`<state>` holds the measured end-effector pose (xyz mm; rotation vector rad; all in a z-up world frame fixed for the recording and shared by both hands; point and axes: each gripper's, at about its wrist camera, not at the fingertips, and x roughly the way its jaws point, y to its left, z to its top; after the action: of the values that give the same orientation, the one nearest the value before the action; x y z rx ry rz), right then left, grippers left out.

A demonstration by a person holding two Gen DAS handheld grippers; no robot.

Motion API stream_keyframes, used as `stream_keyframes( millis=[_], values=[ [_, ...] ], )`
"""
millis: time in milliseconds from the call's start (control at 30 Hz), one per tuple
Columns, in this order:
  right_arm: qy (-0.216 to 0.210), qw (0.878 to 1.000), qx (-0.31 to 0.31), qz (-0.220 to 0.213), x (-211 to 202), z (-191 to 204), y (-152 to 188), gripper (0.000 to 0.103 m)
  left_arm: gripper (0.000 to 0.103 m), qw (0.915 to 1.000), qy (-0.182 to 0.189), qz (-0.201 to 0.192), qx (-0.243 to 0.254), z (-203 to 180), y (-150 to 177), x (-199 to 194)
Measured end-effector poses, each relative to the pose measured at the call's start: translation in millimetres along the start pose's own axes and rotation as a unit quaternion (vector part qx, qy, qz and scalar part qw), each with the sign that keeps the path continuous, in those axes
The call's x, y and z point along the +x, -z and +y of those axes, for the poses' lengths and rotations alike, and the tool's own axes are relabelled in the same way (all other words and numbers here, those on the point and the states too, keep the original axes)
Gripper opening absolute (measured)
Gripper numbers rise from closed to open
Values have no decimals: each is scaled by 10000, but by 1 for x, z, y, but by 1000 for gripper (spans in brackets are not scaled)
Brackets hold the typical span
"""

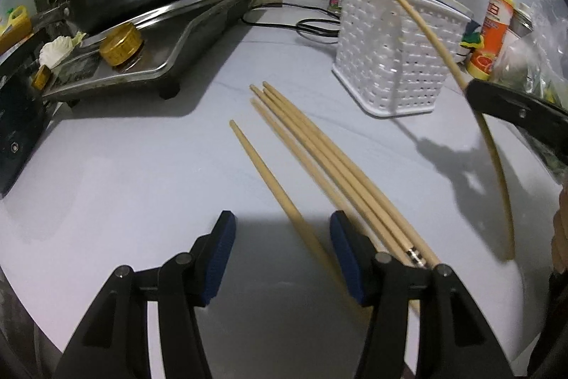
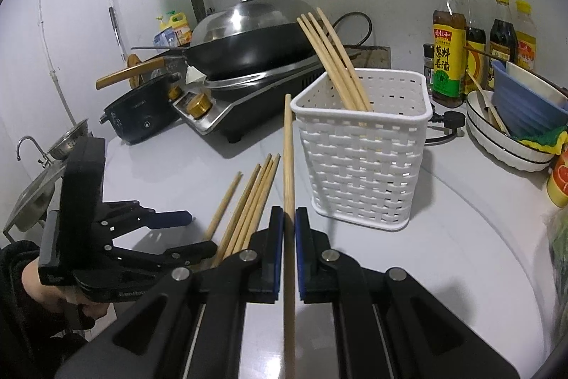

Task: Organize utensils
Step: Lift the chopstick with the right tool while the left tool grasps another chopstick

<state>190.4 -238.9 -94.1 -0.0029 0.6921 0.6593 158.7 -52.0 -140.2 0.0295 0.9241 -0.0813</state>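
Right gripper (image 2: pixel 289 219) was clamped on a single chopstick (image 2: pixel 288 166), pads pressed against both sides. The stick ran lengthwise between the fingers, its tip raised just left of the basket's rim. From the left wrist camera the same stick showed crossing in front of the basket, held off the counter.

White basket (image 2: pixel 362 144) stood upright on the pale counter (image 2: pixel 461 237). Four chopsticks (image 2: pixel 333 59) were in it, leaning toward the wok (image 2: pixel 248 52) behind.

Left gripper (image 1: pixel 282 249) hovered low over the counter with its jaws apart and nothing between the pads. A lone chopstick (image 1: pixel 262 173) lay on the counter, its near end passing between the spread fingers without touching either, as far as could be told. A bundle of four more chopsticks (image 1: pixel 319 148) lay just right of it, side by side, running under the gripper's right finger.

A person's hand (image 2: pixel 46 283) in a dark sleeve held the left gripper's handle.

Sauce bottles (image 2: pixel 475 45) stood against the wall behind the basket; stacked bowls (image 2: pixel 511 144) sat to its right.
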Motion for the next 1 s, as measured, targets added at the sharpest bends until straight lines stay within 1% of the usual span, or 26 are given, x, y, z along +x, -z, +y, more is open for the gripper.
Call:
stream_keyframes(
  millis=[33, 100, 167, 200, 267, 333, 467, 567, 733, 933, 1000],
  values=[
    [-6, 10000, 3, -10, 0, -1, -1, 6, 55, 10000, 17, -20, -51, 2, 0, 0],
    [-16, 10000, 7, -30, -1, -1, -1, 6, 45, 10000, 32, -43, -54, 4, 0, -1],
    [-19, 10000, 7, -44, -2, 0, -2, 6, 27, 10000, 56, -47, -50, 5, 0, -1],
    [-29, 10000, 5, -51, -3, 0, -3, 6, 23, 9999, 94, -46, -55, 7, -1, -1],
    [-41, 10000, 9, -72, -5, 1, -3, 6, 10, 9998, 192, -49, -76, 9, -1, -1],
    [-49, 9999, 1, -93, -6, 2, -4, 6, 7, 9993, 345, -61, -133, 10, 1, -2],
    [-58, 9999, -20, -128, -9, 4, -6, 6, 6, 9985, 504, -94, -197, 12, 5, -4],
    [-34, 9998, -22, -174, -13, 7, -9, 6, 6, 9980, 552, -168, -251, 14, 5, -8],
    [5, 9997, -54, -247, -21, 10, -14, 6, 6, 9965, 649, -391, -364, 22, 0, -21],
    [62, 9994, -88, -320, -30, 14, -23, 6, 6, 9942, 736, -671, -403, 27, -4, -43],
    [24, 9994, -98, -316, -32, 15, -26, 6, 6, 9934, 747, -770, -402, 29, -6, -51]
  ],
)
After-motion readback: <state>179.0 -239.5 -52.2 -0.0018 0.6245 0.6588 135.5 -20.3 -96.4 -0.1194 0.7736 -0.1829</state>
